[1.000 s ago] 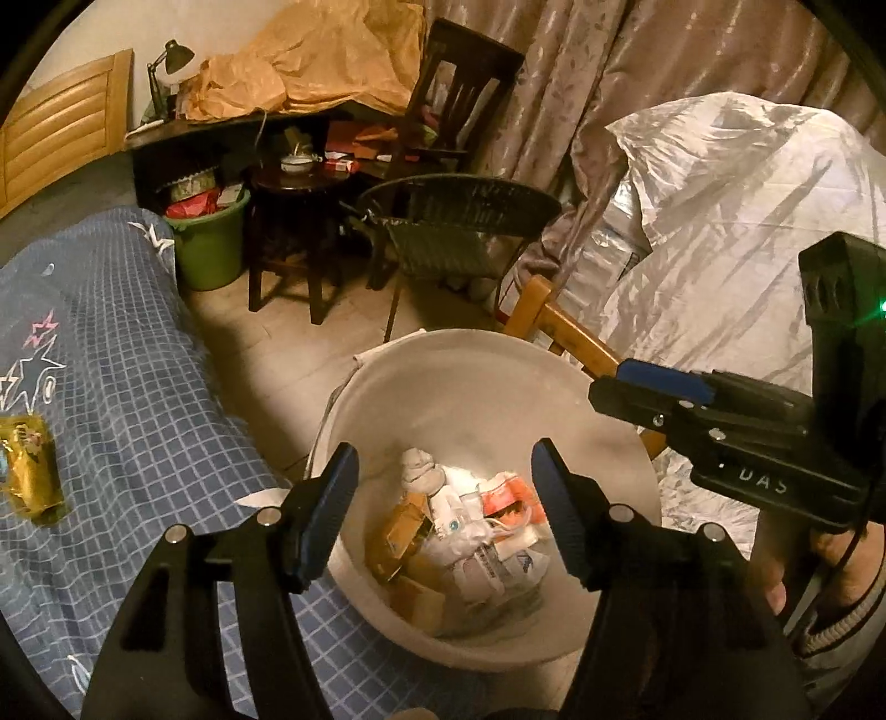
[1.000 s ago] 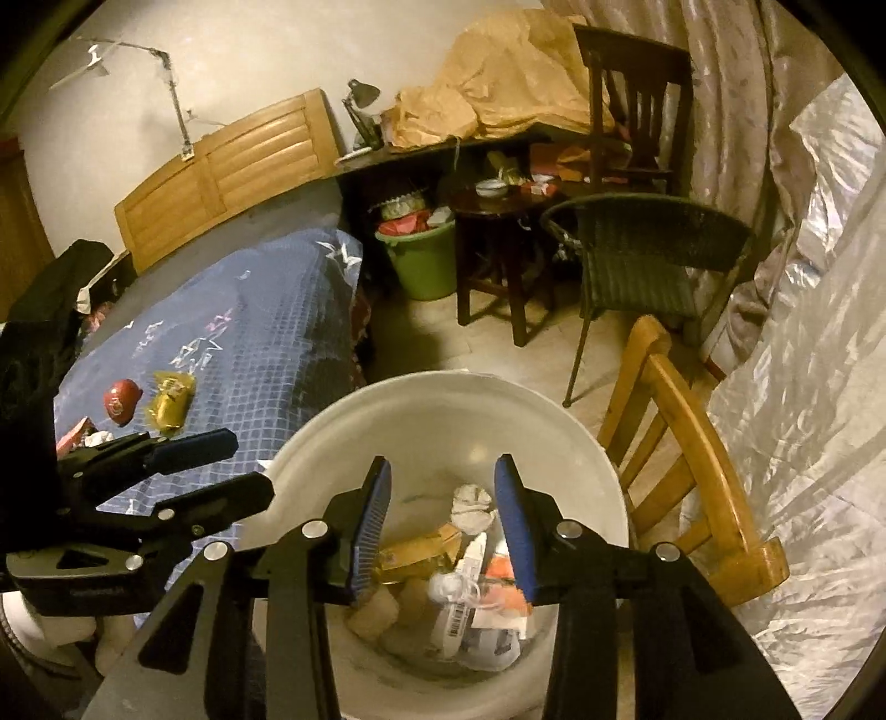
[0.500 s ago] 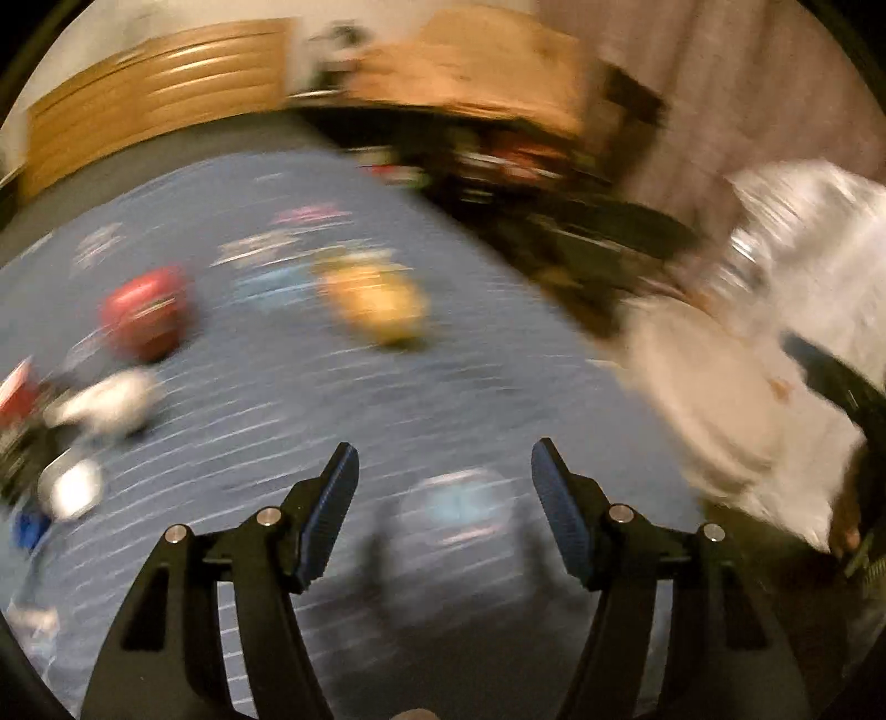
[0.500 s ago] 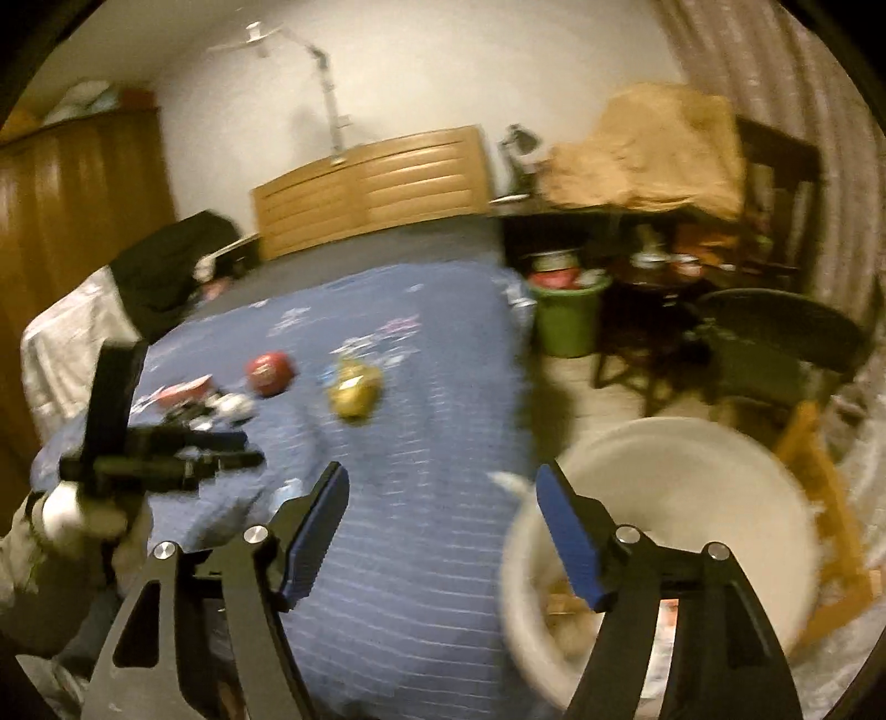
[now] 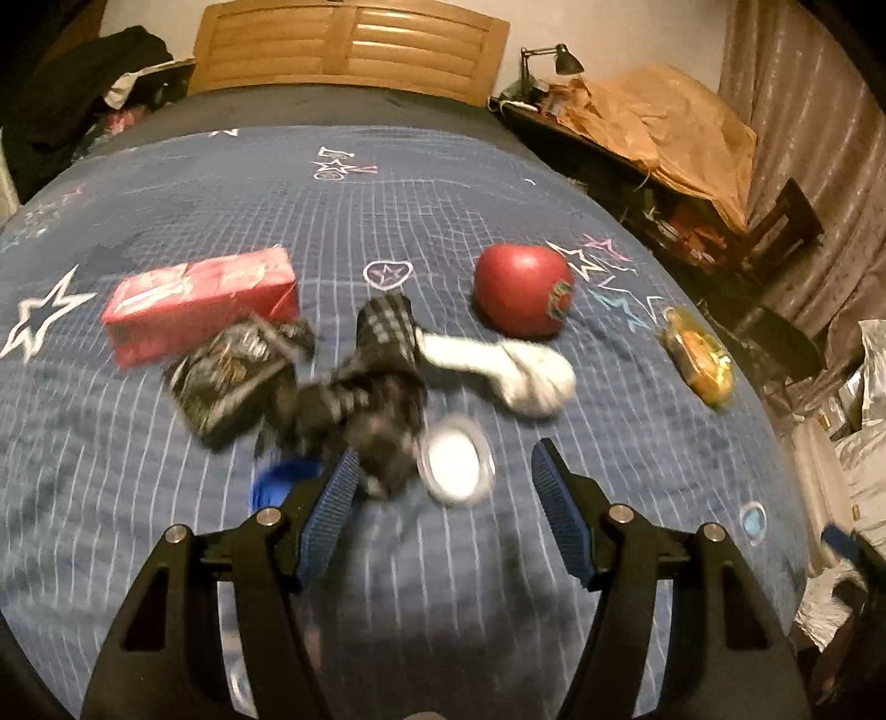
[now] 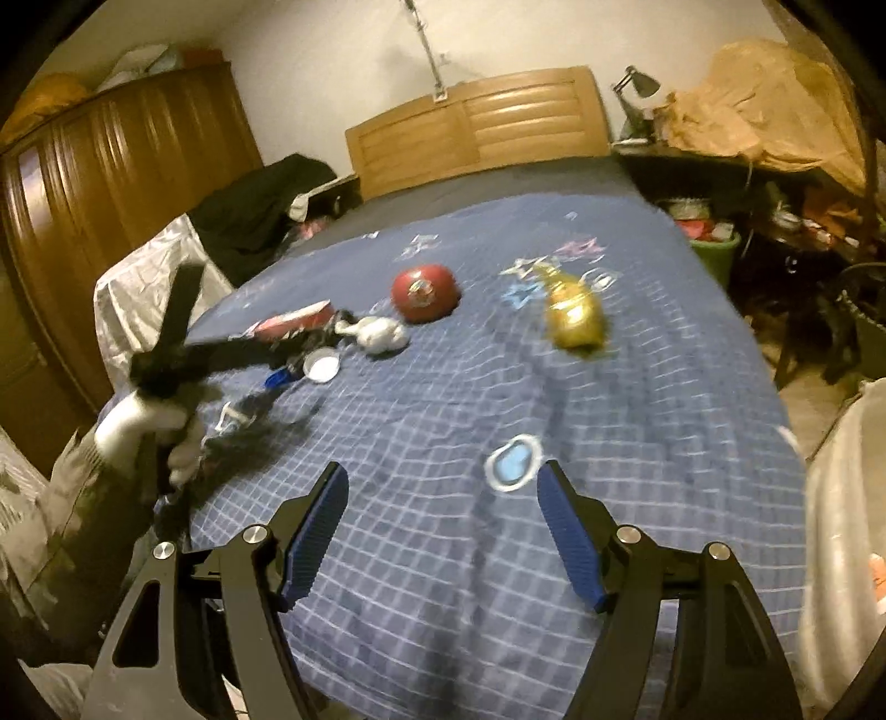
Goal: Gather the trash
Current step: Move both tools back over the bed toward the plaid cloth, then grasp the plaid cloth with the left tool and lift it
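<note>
Trash lies on the blue checked bedspread (image 5: 443, 210). In the left wrist view I see a red box (image 5: 199, 302), a dark crumpled wrapper (image 5: 232, 376), a checked sock (image 5: 382, 387), a white sock (image 5: 515, 371), a round white lid (image 5: 455, 468), a red round packet (image 5: 520, 296) and a gold wrapper (image 5: 700, 360). My left gripper (image 5: 446, 509) is open and empty just before the lid. My right gripper (image 6: 443, 531) is open and empty over bare bedspread; the gold wrapper (image 6: 573, 313) and red packet (image 6: 425, 291) lie beyond it. The left gripper (image 6: 183, 354) shows at its left.
The white trash bucket's rim (image 6: 830, 531) is at the right edge of the right wrist view. A wooden headboard (image 5: 349, 50) is behind the bed, a cluttered desk (image 5: 637, 138) and chair to the right, a wardrobe (image 6: 111, 183) to the left.
Both grippers have swung left, away from the trash bucket, and now face the bed. The right gripper's jaws have opened wider. The left gripper has come close to the pile of trash.
</note>
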### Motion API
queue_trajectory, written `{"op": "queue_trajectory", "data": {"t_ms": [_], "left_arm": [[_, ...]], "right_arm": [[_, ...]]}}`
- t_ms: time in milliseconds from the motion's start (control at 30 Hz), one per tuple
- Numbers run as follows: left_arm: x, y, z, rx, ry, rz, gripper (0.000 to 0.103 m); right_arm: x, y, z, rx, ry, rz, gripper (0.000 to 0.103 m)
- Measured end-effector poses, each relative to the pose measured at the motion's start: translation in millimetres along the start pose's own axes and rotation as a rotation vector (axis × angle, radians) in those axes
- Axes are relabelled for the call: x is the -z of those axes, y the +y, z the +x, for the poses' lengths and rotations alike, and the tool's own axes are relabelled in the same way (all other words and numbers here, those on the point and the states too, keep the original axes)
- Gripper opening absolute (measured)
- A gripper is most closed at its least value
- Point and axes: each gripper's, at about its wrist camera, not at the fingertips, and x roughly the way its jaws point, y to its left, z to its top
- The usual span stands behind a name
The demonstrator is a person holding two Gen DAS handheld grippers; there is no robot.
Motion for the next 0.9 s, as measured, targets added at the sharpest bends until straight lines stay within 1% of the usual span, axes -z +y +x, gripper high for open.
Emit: {"op": "queue_trajectory", "data": {"t_ms": [133, 167, 200, 267, 333, 367, 400, 433, 500, 567, 633, 667, 700, 733, 767, 833, 900], "left_arm": [[-17, 4, 21, -0.046, 0.014, 0.003, 0.062], [-16, 7, 21, -0.050, 0.014, 0.005, 0.051], [-16, 7, 23, -0.072, 0.024, 0.017, 0.044], [-13, 9, 26, -0.103, 0.037, 0.047, 0.044], [-13, 17, 24, -0.135, 0.018, 0.038, 0.045], [-13, 21, 24, -0.135, 0.010, 0.021, 0.053], [-14, 24, 25, -0.131, 0.011, 0.013, 0.058], [-15, 25, 25, -0.124, 0.014, 0.014, 0.058], [-17, 18, 28, -0.133, 0.018, 0.055, 0.059], [-19, 16, 31, -0.140, 0.021, 0.068, 0.059], [-21, 19, 30, -0.162, 0.022, 0.072, 0.035], [-21, 21, 25, -0.163, 0.009, 0.060, 0.030], [-22, 24, 17, -0.141, -0.005, 0.042, 0.029], [-19, 26, 11, -0.134, -0.021, 0.039, 0.029], [-15, 26, -5, -0.119, -0.043, 0.043, 0.029], [-3, 29, -33, -0.077, -0.065, 0.049, 0.029], [15, 37, -62, -0.051, -0.072, 0.060, 0.030]], "right_arm": [[4, 12, 14, -0.001, 0.030, 0.002, 0.072], [4, 16, 17, -0.001, 0.037, -0.001, 0.072], [4, 20, 21, -0.001, 0.044, -0.005, 0.072], [5, 17, 23, -0.007, 0.055, -0.009, 0.072], [5, 21, 29, -0.014, 0.065, -0.014, 0.072], [5, 21, 29, -0.017, 0.066, -0.016, 0.072], [5, 23, 30, -0.022, 0.067, -0.017, 0.072], [5, 28, 33, -0.031, 0.066, -0.020, 0.072], [6, 33, 33, -0.042, 0.068, -0.025, 0.072], [7, 40, 36, -0.053, 0.074, -0.032, 0.072], [9, 45, 38, -0.056, 0.083, -0.040, 0.072], [10, 46, 39, -0.057, 0.086, -0.044, 0.072], [10, 47, 40, -0.056, 0.088, -0.046, 0.071], [10, 48, 40, -0.055, 0.086, -0.049, 0.070], [10, 49, 40, -0.056, 0.084, -0.050, 0.070], [9, 49, 40, -0.059, 0.080, -0.051, 0.069], [8, 48, 40, -0.062, 0.079, -0.052, 0.069]]}}
